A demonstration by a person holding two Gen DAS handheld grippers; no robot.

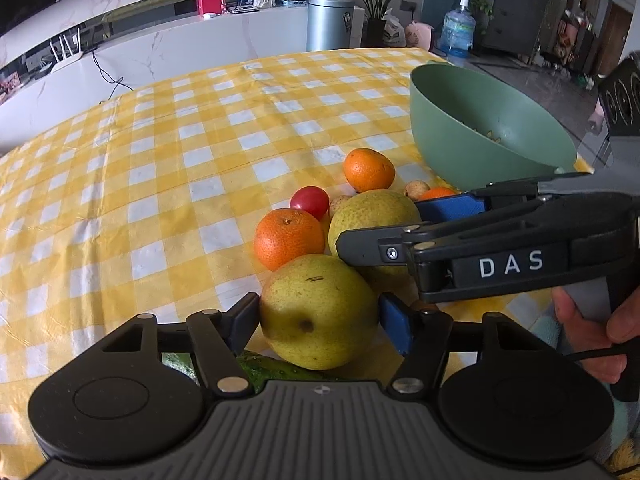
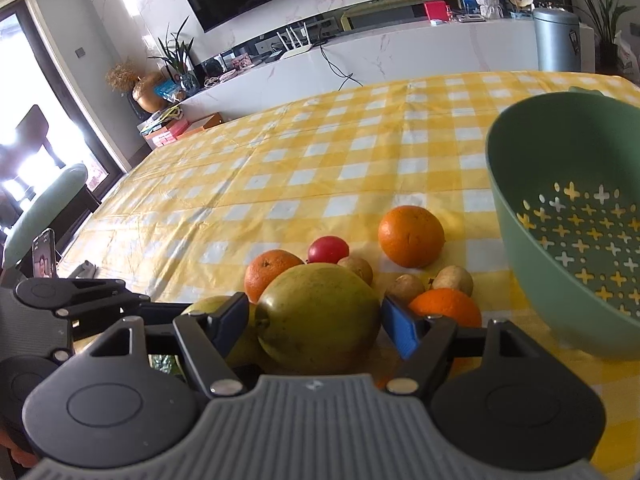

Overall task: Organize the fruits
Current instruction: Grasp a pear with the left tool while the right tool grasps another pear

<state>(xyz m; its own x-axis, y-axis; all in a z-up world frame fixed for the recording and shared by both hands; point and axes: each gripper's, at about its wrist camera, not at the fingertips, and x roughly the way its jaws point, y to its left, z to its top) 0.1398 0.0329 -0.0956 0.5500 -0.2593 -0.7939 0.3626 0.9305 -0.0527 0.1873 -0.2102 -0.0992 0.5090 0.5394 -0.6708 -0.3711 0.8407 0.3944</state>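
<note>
1. Tablecloth: yellow and white check.
2. Bowl, far right: sage green; floor pierced with cross-shaped holes showing yellow and white.
3. Near pear: yellow-green, brown flecks.
4. Far pear: duller green, brownish tint.
5. Three oranges: left, far, right; all bright orange.
6. Tomato: red.
7. Small round fruits: tan-brown.
8. Left gripper: black frame, one blue pad, grey ribbed body.
</note>
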